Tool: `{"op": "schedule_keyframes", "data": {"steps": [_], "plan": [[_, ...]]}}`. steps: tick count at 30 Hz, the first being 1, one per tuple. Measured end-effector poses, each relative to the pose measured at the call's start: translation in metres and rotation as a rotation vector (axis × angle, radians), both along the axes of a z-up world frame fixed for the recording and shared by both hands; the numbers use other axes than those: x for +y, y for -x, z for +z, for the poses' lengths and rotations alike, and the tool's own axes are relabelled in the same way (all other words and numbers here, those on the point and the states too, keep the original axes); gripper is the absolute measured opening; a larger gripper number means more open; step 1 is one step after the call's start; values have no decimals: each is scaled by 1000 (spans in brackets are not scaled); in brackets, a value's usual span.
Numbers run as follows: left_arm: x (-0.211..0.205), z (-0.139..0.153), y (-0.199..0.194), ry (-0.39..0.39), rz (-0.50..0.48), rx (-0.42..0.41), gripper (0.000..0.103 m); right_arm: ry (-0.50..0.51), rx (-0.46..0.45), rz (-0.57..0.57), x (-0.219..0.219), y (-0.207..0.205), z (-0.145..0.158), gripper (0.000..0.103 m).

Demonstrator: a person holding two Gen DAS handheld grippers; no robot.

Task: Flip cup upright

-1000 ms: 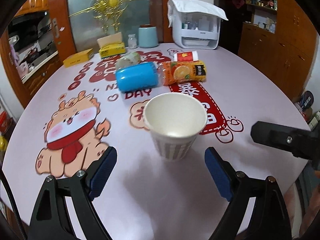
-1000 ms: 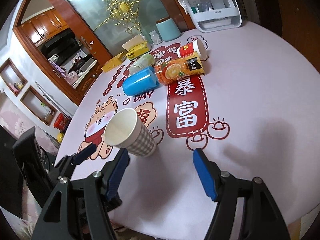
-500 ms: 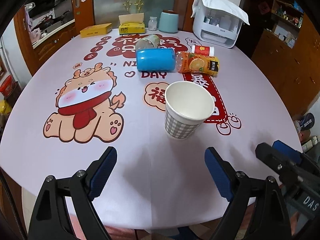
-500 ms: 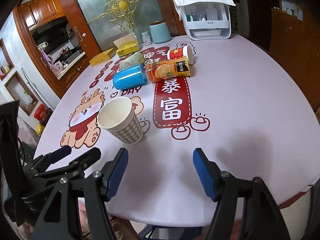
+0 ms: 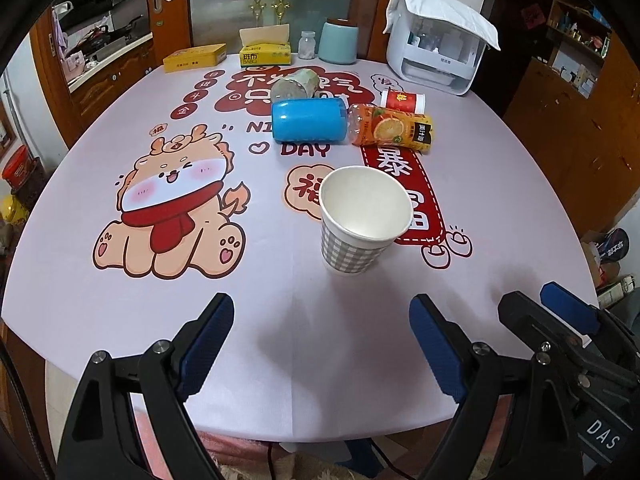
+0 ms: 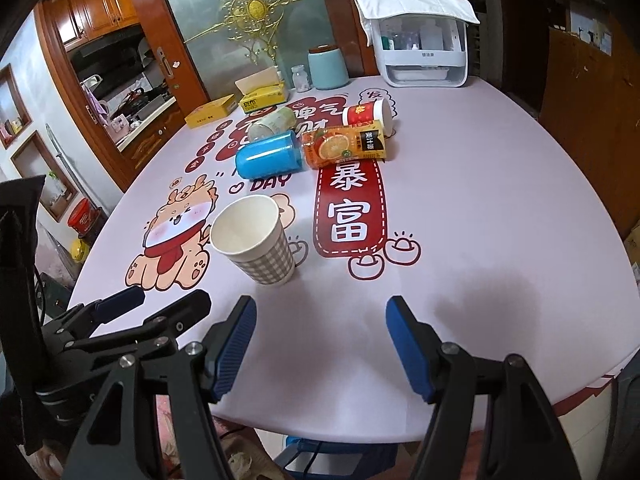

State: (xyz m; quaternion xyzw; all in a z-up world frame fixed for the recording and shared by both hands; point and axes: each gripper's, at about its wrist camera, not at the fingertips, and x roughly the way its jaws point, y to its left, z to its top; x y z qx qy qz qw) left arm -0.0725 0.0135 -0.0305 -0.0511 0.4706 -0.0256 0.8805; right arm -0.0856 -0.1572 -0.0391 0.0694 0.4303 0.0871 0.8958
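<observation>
A paper cup with a grey checked wall point(image 5: 360, 220) stands upright, mouth up and empty, near the middle of the round table; it also shows in the right wrist view point(image 6: 256, 240). My left gripper point(image 5: 320, 344) is open and empty, near the table's front edge, well short of the cup. My right gripper point(image 6: 320, 344) is open and empty, near the front edge, with the cup ahead and to its left. Each gripper shows at the edge of the other's view.
Behind the cup lie a blue cup point(image 5: 308, 120), an orange juice bottle point(image 5: 394, 128), a red-and-white cup point(image 5: 402, 101) and a pale cup point(image 5: 294, 83). At the far edge stand a tissue box point(image 5: 265, 53), a yellow box point(image 5: 195, 57), a teal jar point(image 5: 339, 43) and a white appliance point(image 5: 436, 56).
Both grippers have drawn back from the cup toward the table's front edge and stay open. The cup stands where it was.
</observation>
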Motion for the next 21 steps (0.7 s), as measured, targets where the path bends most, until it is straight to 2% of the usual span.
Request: {"op": "schedule_keyframes", "data": {"steps": [8, 21], "plan": [[-1, 7, 4, -26, 6, -21, 88, 22, -24, -6, 0, 4, 7, 68], [0, 9, 4, -34, 12, -10, 88, 23, -28, -9, -3, 5, 10, 68]]}}
